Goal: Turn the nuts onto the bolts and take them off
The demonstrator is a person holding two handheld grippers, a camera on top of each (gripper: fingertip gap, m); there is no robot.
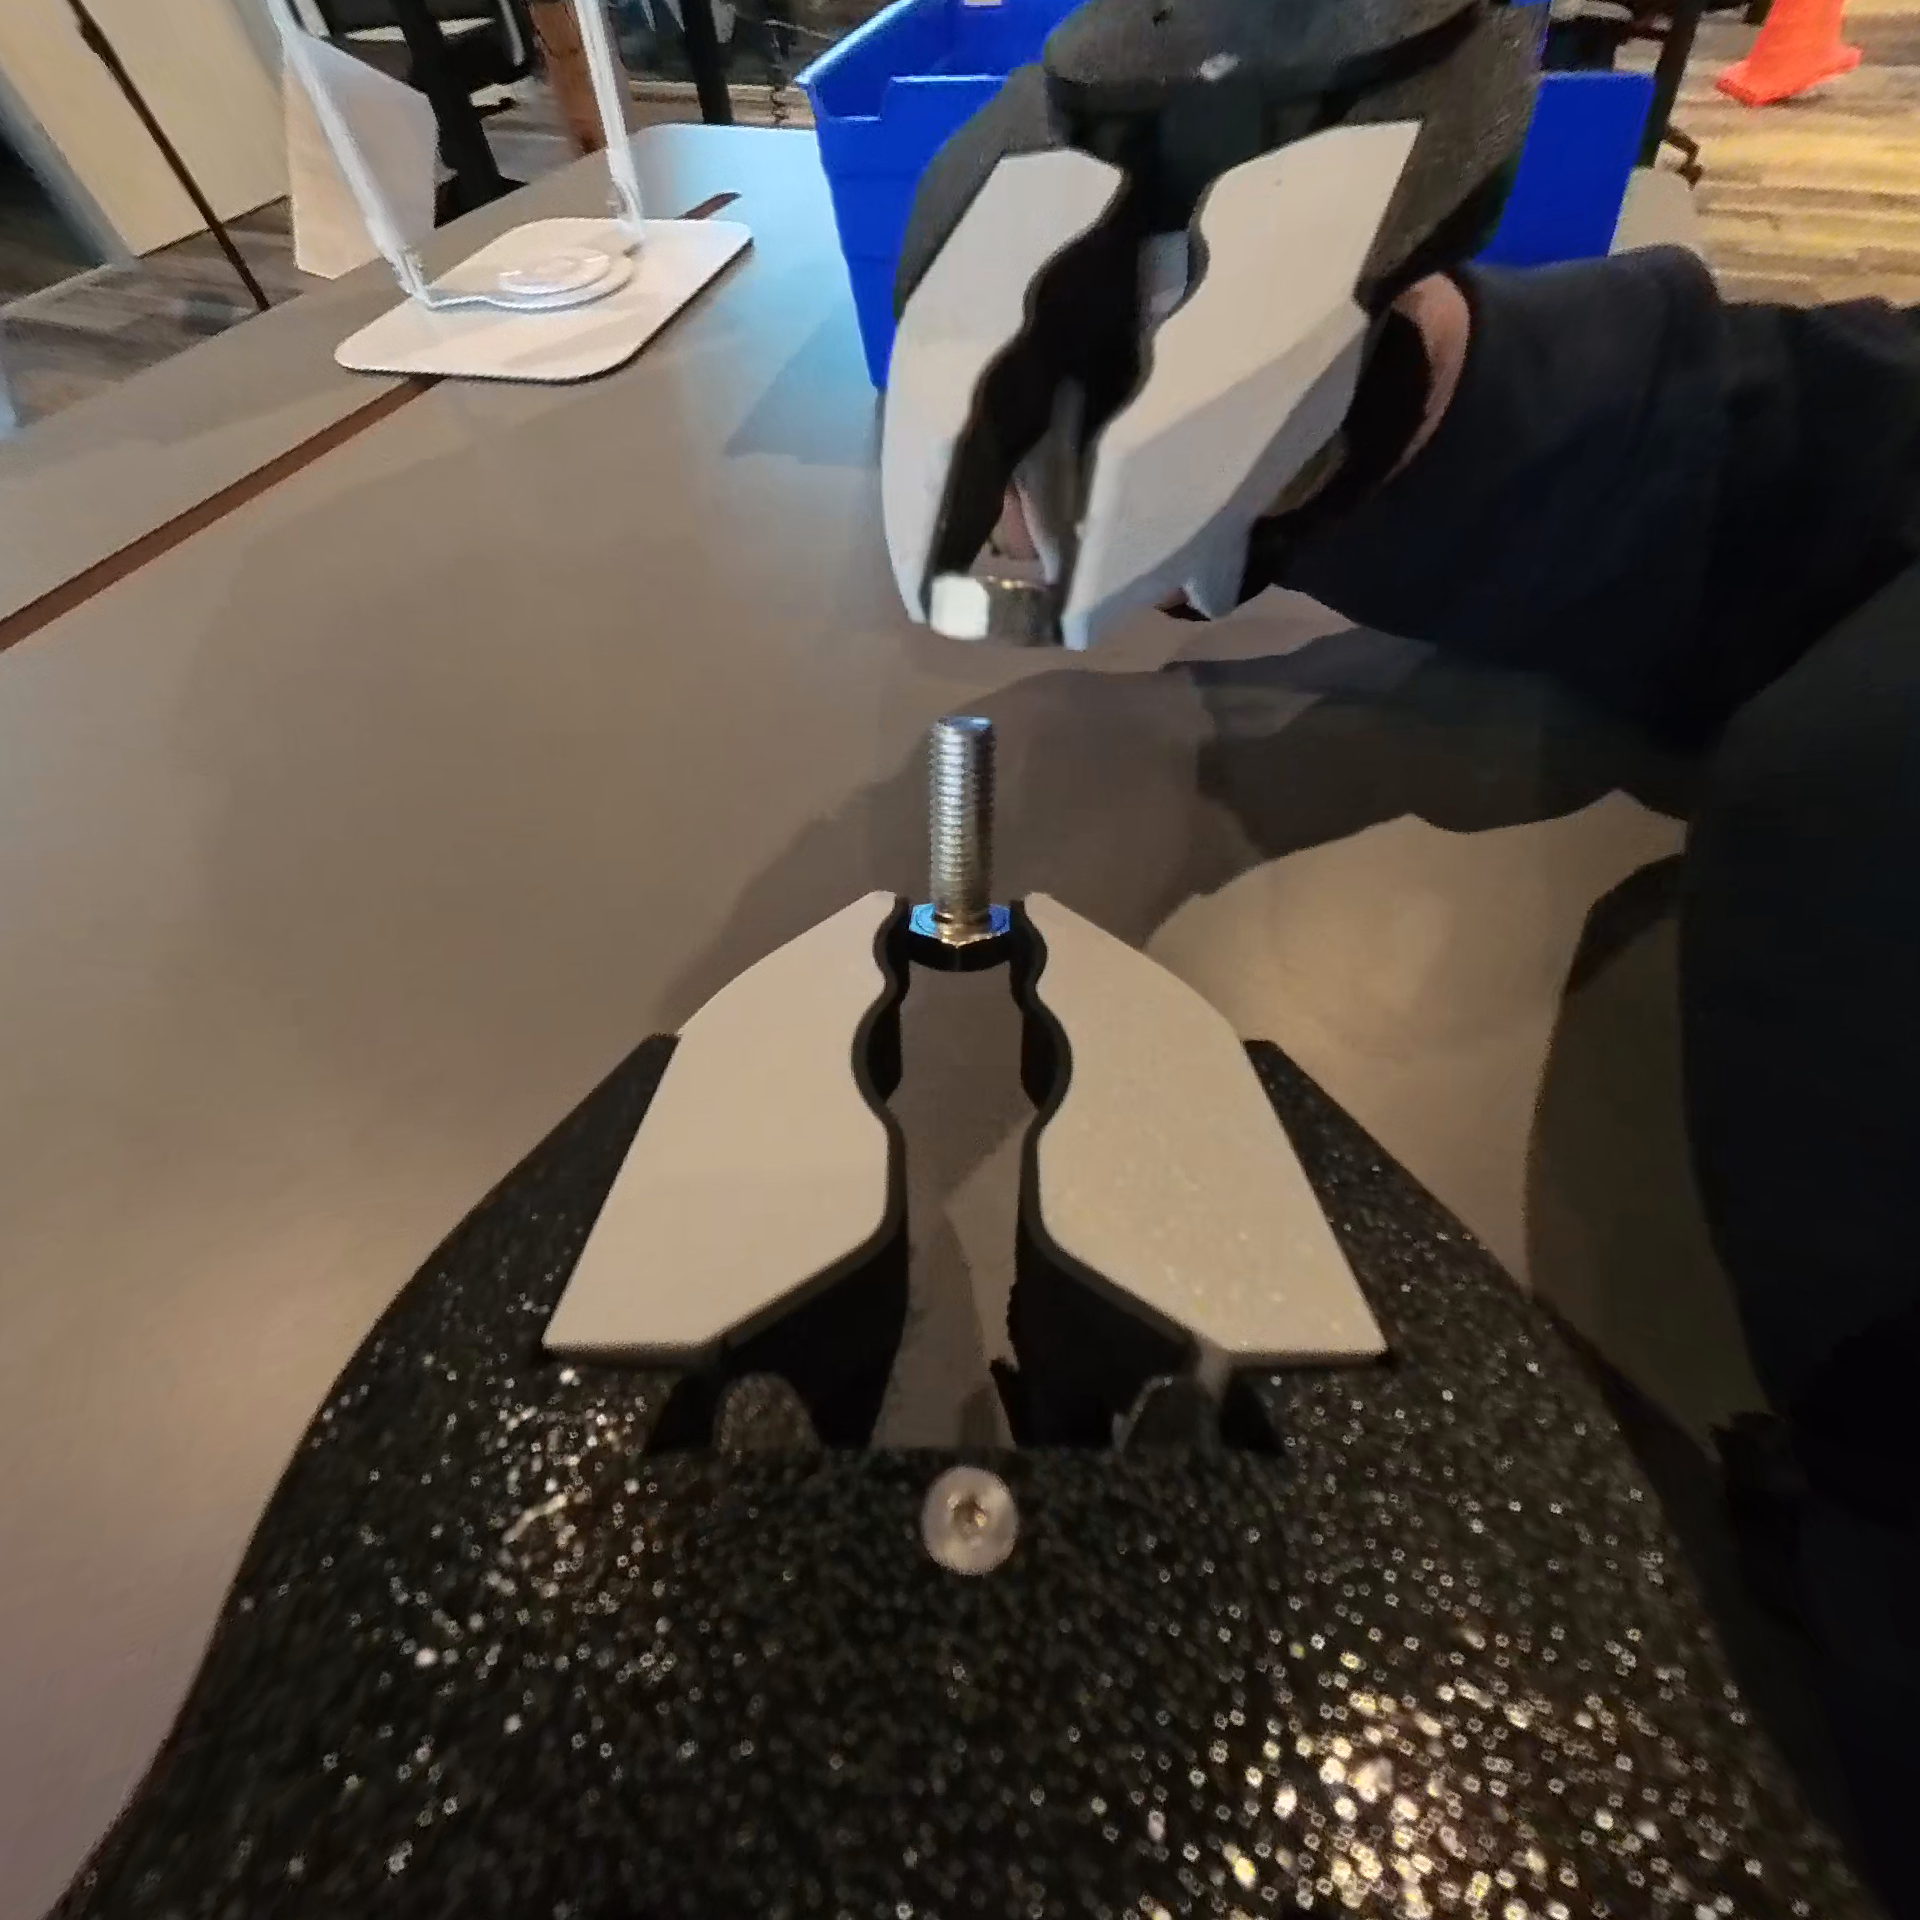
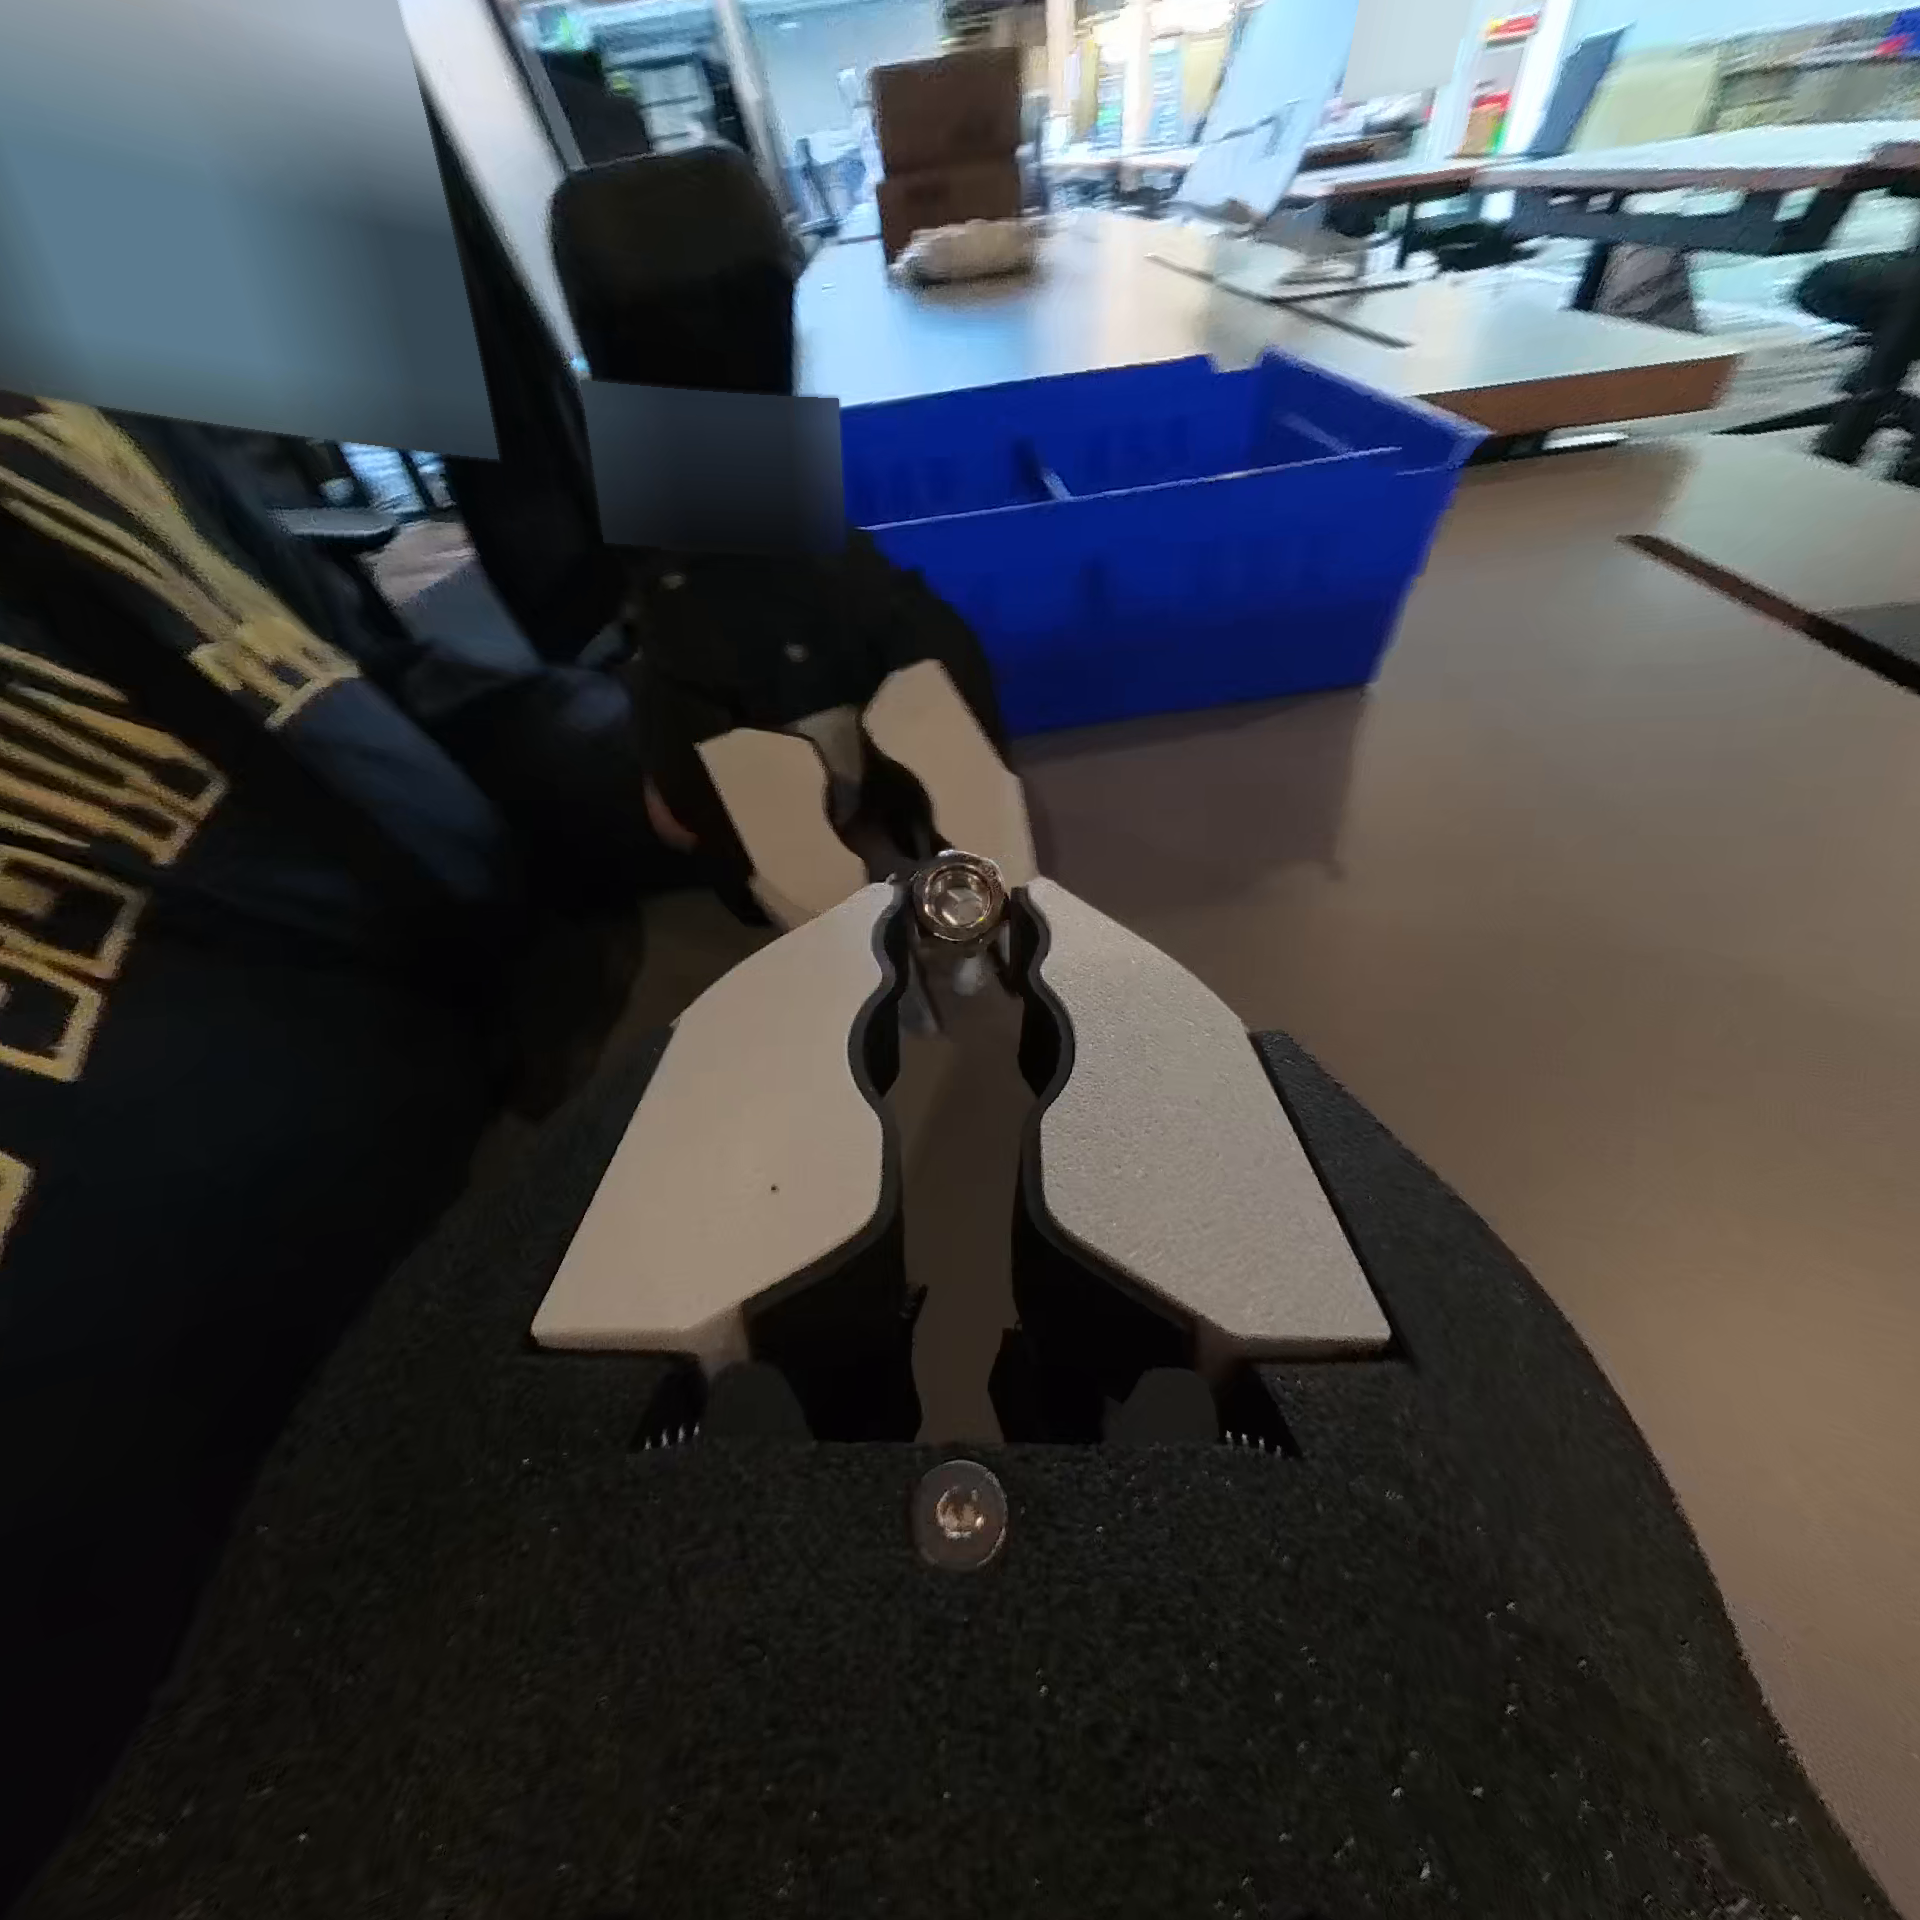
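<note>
In the left wrist view my left gripper (image 1: 958, 927) is shut on the hex head of a steel bolt (image 1: 961, 810). The bolt stands upright with its threaded shaft bare. My right gripper (image 1: 1003, 613) points down just above the shaft tip, shut on a steel nut (image 1: 1023, 608); a small gap separates nut and bolt. In the right wrist view the nut (image 2: 956, 899) sits between my right gripper's (image 2: 956, 914) fingertips, its hole facing the camera. The left gripper's fingers (image 2: 774, 805) show behind it, with the bolt mostly hidden.
A blue plastic bin (image 1: 862, 208) stands on the grey table (image 1: 416, 779) behind the grippers; it also shows in the right wrist view (image 2: 1143, 582). A clear stand on a white mat (image 1: 540, 301) is at the far left. A person's dark sleeve (image 1: 1610, 468) reaches in from the right. The gap from one gripper's tips to the other's is roughly 5 cm.
</note>
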